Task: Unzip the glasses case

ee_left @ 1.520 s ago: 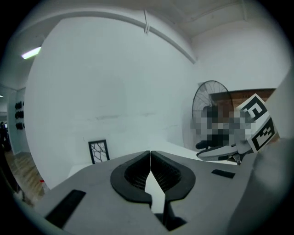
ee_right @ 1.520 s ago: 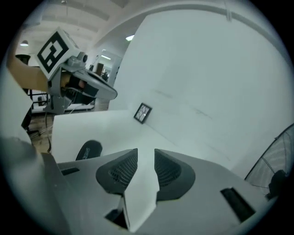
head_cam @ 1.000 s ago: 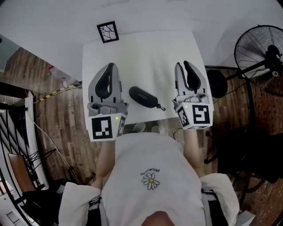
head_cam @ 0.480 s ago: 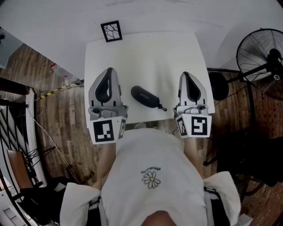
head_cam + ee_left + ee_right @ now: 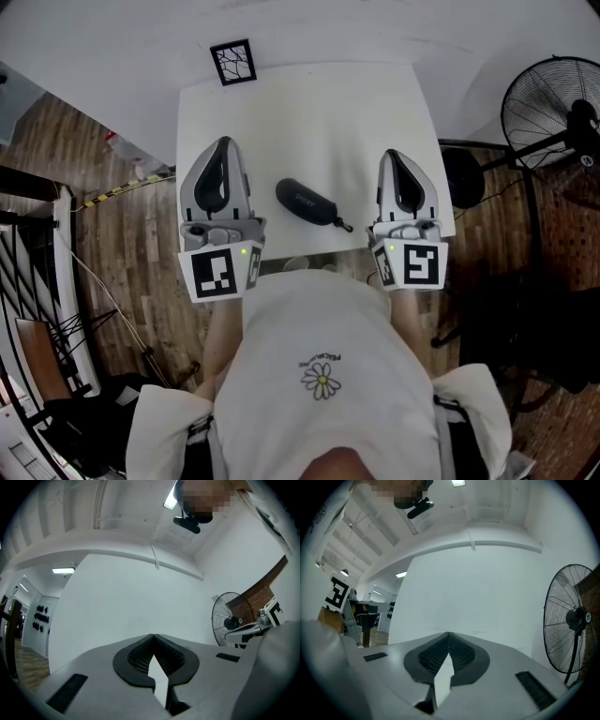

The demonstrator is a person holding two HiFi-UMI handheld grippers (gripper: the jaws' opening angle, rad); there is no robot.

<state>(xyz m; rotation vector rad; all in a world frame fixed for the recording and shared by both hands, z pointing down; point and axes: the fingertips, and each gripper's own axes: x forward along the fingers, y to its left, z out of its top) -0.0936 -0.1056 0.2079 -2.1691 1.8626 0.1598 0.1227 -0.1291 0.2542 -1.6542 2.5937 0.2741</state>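
Note:
A black zipped glasses case [image 5: 305,202] lies slantwise near the front edge of the white table [image 5: 309,112], its small pull cord [image 5: 343,226] trailing to the right. My left gripper [image 5: 222,142] hovers left of the case, jaws shut on nothing. To the right of the case my right gripper [image 5: 393,154] is held the same way, shut and empty. Neither touches the case. In the left gripper view the left gripper [image 5: 153,635] points up at a white wall, tips together. The right gripper [image 5: 448,633] does likewise in its own view. The case is absent from both gripper views.
A black-framed marker card [image 5: 232,65] sits at the table's far left corner. A standing fan [image 5: 553,103] and its round black base [image 5: 459,177] are right of the table. Wooden floor and a dark railing [image 5: 28,272] lie to the left.
The right gripper has drawn back slightly toward the table's front edge. The left gripper has shifted a little to the left. The case has stayed put.

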